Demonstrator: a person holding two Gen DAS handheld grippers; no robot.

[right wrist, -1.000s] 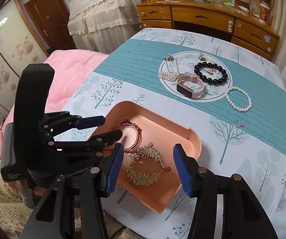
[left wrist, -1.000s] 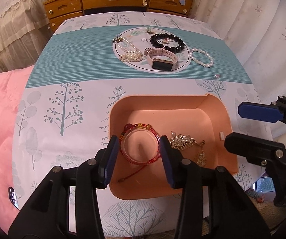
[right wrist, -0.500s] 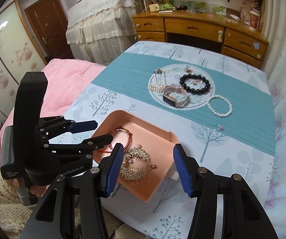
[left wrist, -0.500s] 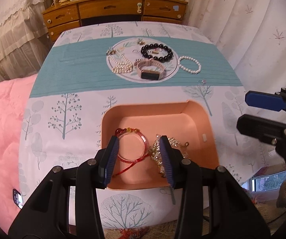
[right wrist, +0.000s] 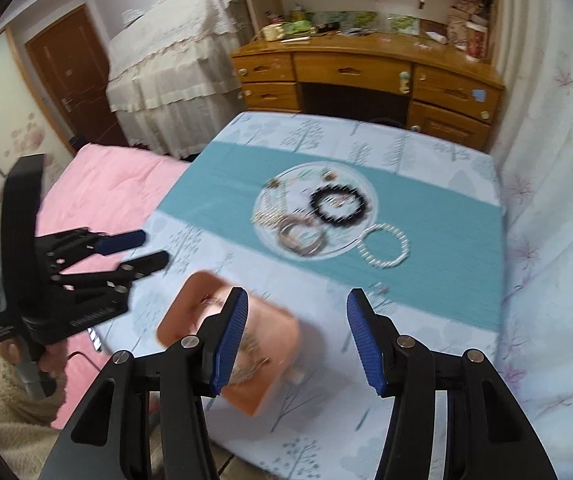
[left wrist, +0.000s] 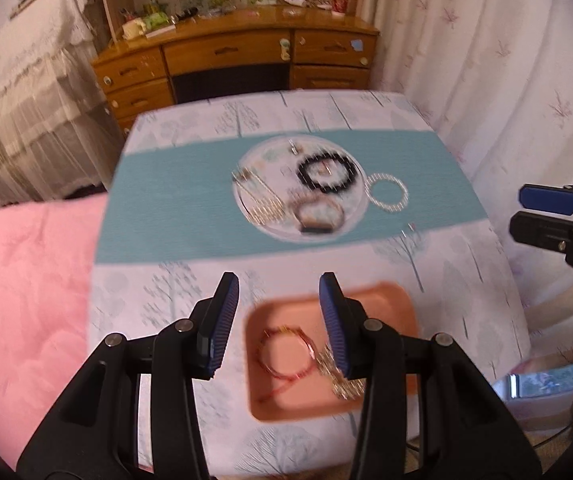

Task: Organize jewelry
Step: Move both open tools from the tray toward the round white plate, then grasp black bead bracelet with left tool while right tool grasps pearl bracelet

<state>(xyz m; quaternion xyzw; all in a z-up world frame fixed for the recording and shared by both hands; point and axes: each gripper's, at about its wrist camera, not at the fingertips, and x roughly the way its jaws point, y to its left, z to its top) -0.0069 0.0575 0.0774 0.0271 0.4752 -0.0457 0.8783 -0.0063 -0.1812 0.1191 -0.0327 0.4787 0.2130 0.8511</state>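
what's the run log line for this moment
left tongs: open, empty | right tongs: open, empty | tray: red bracelet, gold piece

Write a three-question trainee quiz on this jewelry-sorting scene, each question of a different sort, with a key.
1. True or false: the red bracelet lies inside the peach tray.
2. Which piece lies on the teal band just outside the round printed circle? A black bead bracelet; B pearl bracelet; C watch.
3. Fill in: both the left gripper and the right gripper are ____, holding nothing.

Key: 1 true; 2 B; 3 open.
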